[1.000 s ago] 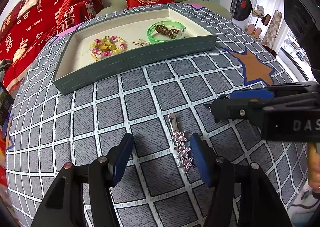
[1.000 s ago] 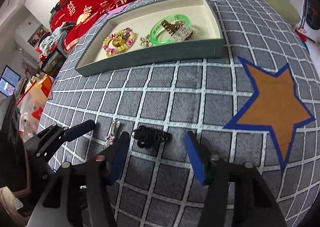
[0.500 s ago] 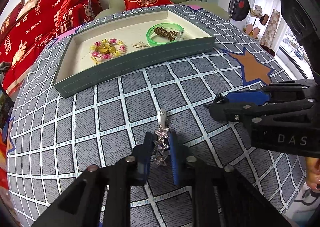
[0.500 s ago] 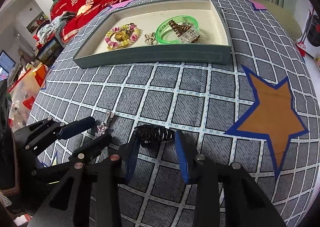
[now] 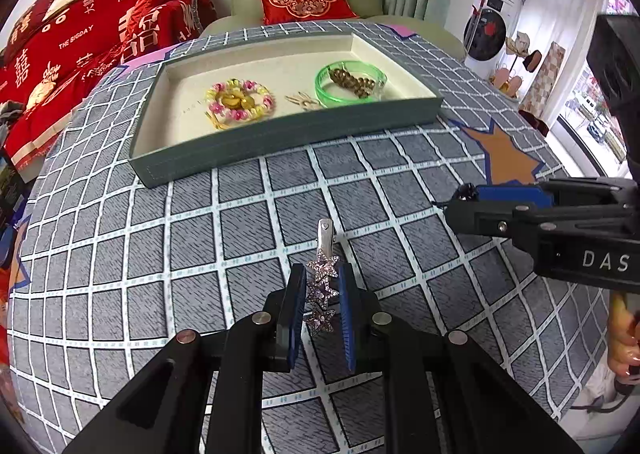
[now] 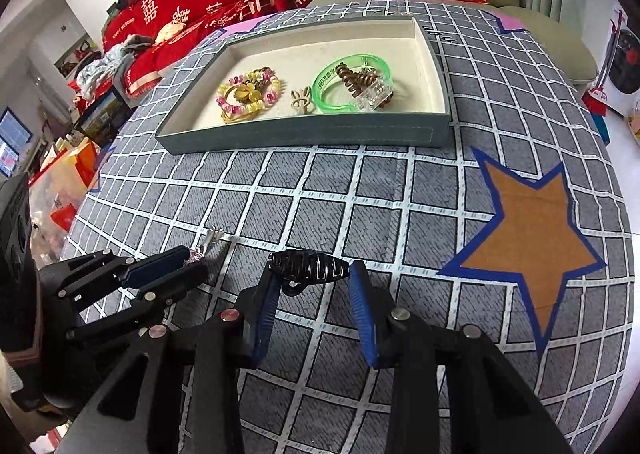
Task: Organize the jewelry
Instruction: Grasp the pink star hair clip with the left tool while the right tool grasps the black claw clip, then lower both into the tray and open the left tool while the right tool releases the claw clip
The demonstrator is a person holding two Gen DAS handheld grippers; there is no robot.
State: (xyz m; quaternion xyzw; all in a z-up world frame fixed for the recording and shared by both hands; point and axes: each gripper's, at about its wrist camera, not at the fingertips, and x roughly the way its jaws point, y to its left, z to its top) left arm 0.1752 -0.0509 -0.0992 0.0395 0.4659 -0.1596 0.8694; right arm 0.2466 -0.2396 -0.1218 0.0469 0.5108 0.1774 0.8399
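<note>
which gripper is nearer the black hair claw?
Right. The right gripper is shut on the black hair claw; the left gripper sits off to its left, clamping the star hair clip.

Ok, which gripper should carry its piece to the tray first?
Left, probably: the left hand-held gripper is shut on the star hair clip; the right hand-held gripper holds the black claw clip only at its tips.

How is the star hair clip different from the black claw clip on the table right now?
The star hair clip is silver with three pinkish rhinestone stars; the black claw clip is plain dark plastic with curved teeth. The star hair clip is slim and lies lengthwise along the left tool; the black claw clip is bulkier and lies crosswise in the right tool. Both sit outside the tray.
</note>
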